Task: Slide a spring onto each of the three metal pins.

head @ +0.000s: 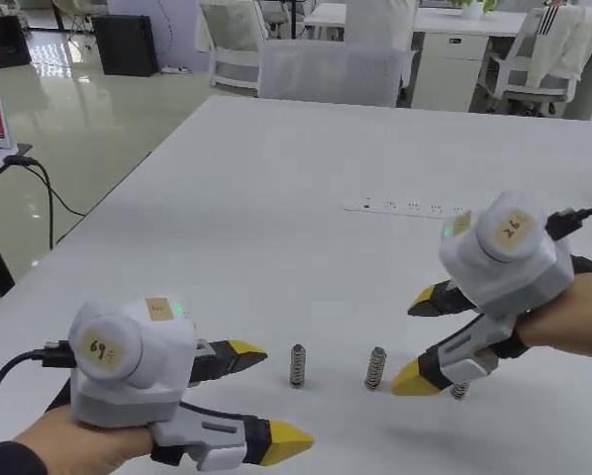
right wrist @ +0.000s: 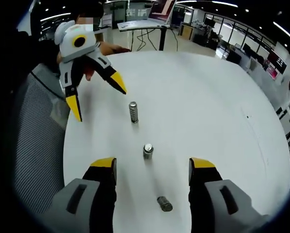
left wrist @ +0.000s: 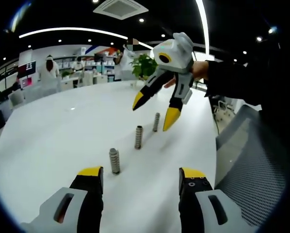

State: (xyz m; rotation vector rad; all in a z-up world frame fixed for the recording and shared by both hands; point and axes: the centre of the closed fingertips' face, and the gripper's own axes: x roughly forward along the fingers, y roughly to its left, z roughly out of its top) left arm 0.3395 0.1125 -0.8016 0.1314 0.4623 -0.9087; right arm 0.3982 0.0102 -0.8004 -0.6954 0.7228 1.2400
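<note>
1. Left gripper (head: 268,396): jaws apart, holding nothing, just left of the row.
2. Three springs stand on the table (head: 276,218): first spring (head: 298,365), second spring (head: 375,368), third spring (head: 459,391). Each seems to be on its pin already, so little looks left to do.
3. Right gripper (head: 413,338): jaws apart, empty, above the third spring.

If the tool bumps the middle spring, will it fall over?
Probably: the middle spring stands tall and thin on the table, so a sideways nudge may tip it. Lying down, its round shape would likely roll. Open coils suggest it's light.
</note>
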